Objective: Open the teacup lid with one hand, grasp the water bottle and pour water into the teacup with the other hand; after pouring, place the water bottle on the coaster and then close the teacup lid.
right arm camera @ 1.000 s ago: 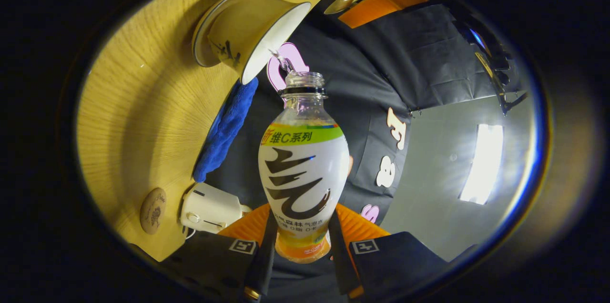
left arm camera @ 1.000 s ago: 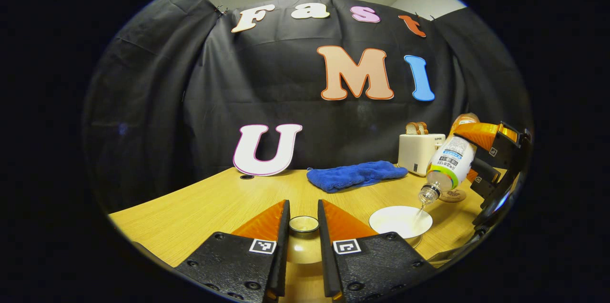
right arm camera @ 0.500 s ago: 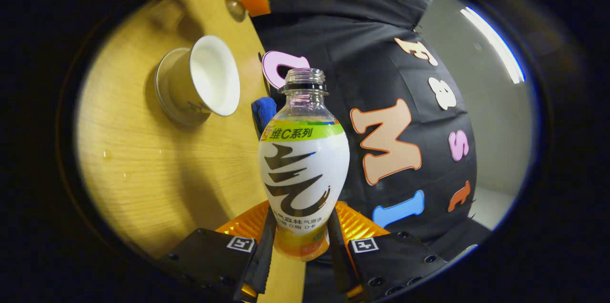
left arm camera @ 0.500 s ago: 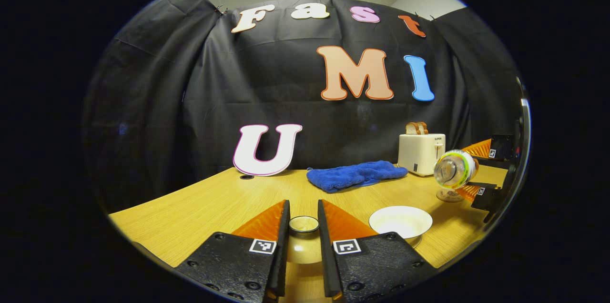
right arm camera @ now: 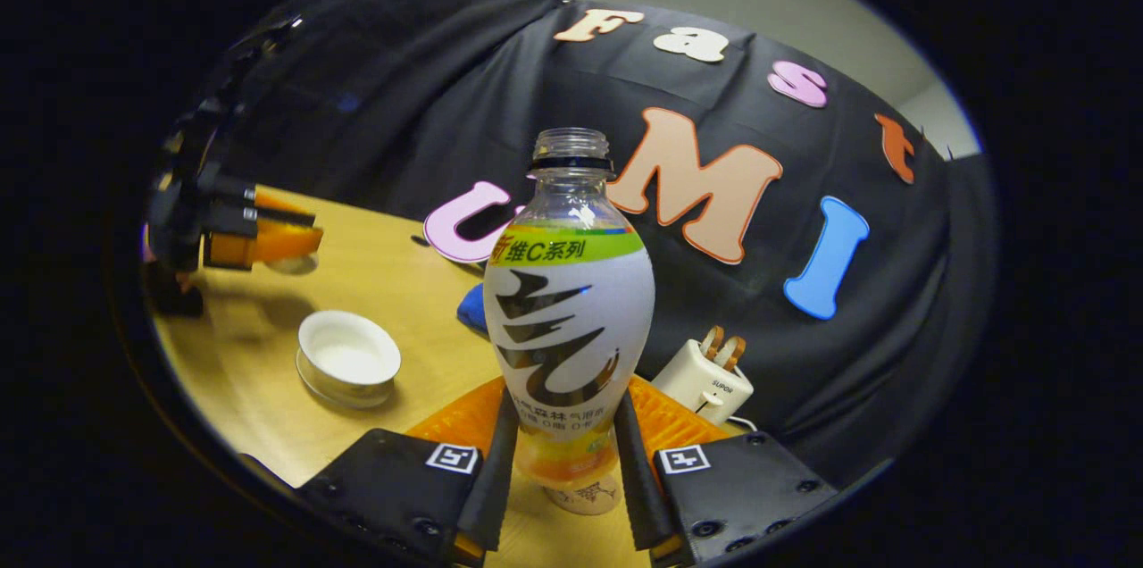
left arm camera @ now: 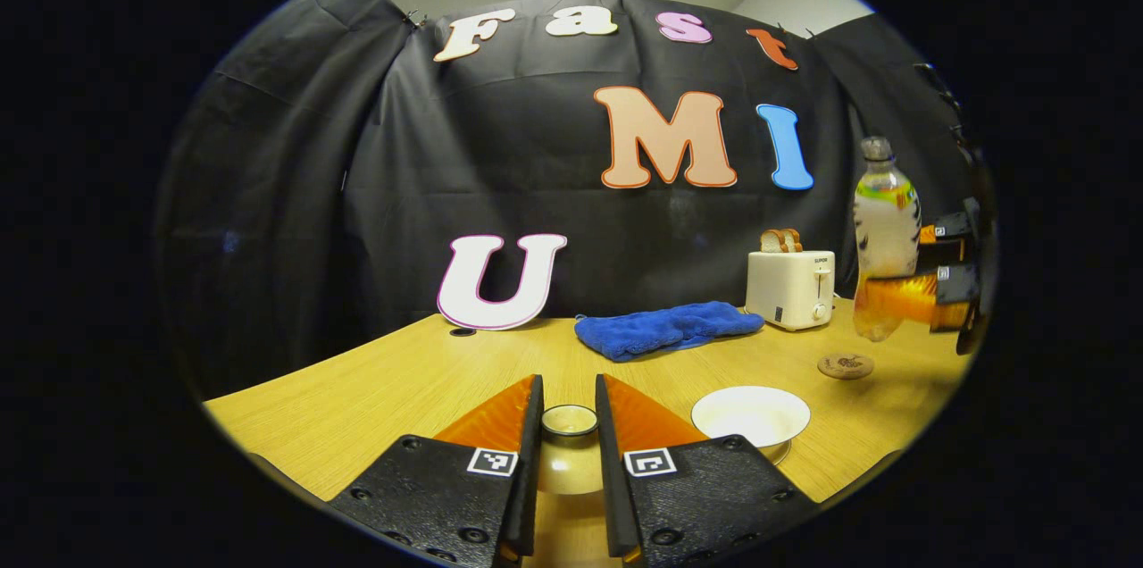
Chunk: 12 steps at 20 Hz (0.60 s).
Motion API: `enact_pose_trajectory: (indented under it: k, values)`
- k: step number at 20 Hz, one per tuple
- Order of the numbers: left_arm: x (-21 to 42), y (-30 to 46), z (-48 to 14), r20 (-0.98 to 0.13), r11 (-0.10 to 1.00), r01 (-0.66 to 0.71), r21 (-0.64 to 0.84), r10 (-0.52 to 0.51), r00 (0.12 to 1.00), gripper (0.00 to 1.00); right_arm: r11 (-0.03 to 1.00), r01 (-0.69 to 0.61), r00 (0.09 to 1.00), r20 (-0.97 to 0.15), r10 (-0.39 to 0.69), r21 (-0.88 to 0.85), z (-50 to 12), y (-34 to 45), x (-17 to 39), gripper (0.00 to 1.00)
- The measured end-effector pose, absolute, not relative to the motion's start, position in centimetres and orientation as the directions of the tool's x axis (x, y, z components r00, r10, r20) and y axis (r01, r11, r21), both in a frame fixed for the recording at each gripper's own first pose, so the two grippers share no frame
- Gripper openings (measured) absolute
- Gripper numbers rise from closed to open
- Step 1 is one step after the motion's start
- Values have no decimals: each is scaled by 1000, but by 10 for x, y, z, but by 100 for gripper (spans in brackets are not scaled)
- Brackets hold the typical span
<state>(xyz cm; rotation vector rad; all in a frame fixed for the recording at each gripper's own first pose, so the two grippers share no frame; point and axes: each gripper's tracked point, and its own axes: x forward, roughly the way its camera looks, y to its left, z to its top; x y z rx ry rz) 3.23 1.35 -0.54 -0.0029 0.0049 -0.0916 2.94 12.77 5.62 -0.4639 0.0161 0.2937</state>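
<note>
My left gripper (left arm camera: 569, 391) is shut on the knob of the teacup lid (left arm camera: 568, 421), held off the table left of the open white teacup (left arm camera: 750, 413). In the right gripper view, my right gripper (right arm camera: 564, 400) is shut on the lower part of the uncapped water bottle (right arm camera: 569, 309), which stands upright in the air. The round wooden coaster (right arm camera: 585, 495) lies just below the bottle's base. The left gripper view shows the bottle (left arm camera: 884, 229) at the far right, above and slightly behind the coaster (left arm camera: 845, 364). The teacup (right arm camera: 348, 358) sits on its saucer to the left.
A white toaster (left arm camera: 790, 287) with bread slices stands at the back right of the wooden table (left arm camera: 402, 380). A blue cloth (left arm camera: 665, 327) lies beside it. The left gripper (right arm camera: 268, 244) hovers beyond the teacup in the right gripper view.
The bottle has swung from its tilted pouring pose over the teacup back to upright and moved right, over the coaster. The left gripper with the lid has stayed still.
</note>
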Motion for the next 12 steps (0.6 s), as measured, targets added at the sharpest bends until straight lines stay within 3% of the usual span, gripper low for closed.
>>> enact_pose_trajectory:
  k: [4,12]
  values:
    - [32,14,-4,-4,996,91,-2,-91,996,29,914,-257,966,-83,244,-314,64,87,48,57]
    - [31,15,-4,-3,996,89,-1,-89,996,29,950,-267,958,-149,244,-161,18,62,80,57]
